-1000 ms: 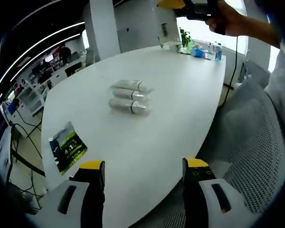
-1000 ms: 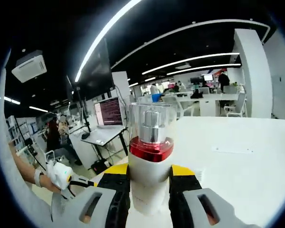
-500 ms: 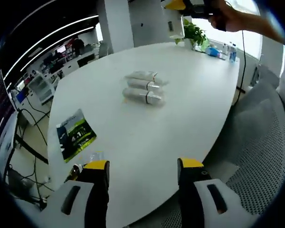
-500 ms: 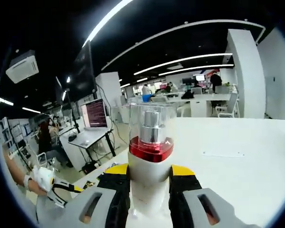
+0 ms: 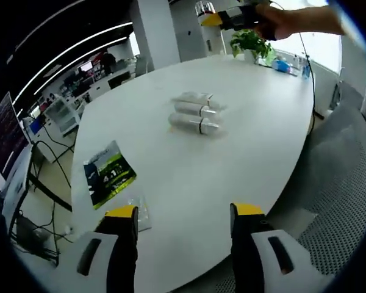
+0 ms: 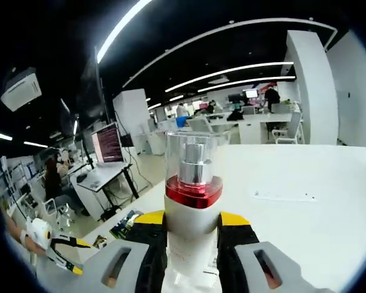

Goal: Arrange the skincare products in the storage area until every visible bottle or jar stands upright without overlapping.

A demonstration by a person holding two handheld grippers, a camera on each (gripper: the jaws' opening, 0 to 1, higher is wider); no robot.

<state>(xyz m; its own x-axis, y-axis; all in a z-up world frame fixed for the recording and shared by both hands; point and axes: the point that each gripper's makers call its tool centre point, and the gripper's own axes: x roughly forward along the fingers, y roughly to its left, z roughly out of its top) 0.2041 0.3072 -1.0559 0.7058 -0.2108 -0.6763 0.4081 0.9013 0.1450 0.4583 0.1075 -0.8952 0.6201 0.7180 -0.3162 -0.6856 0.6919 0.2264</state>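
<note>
While left gripper (image 5: 182, 227) gapes; right gripper (image 6: 192, 232) fingers (image 6: 150, 235) round pump bottle (image 6: 193, 201)

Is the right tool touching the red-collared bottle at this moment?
Touching. The right gripper view shows the right tool with both jaws pressed against the white body of the red-collared bottle, no gap visible.

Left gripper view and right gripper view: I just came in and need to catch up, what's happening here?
A person holds a gripper in each hand over a white oval table. The right gripper clamps a white pump bottle with a red collar and clear cap, held upright above the table. The left gripper is open. Three silver-banded tubes lie on their sides mid-table.
</note>
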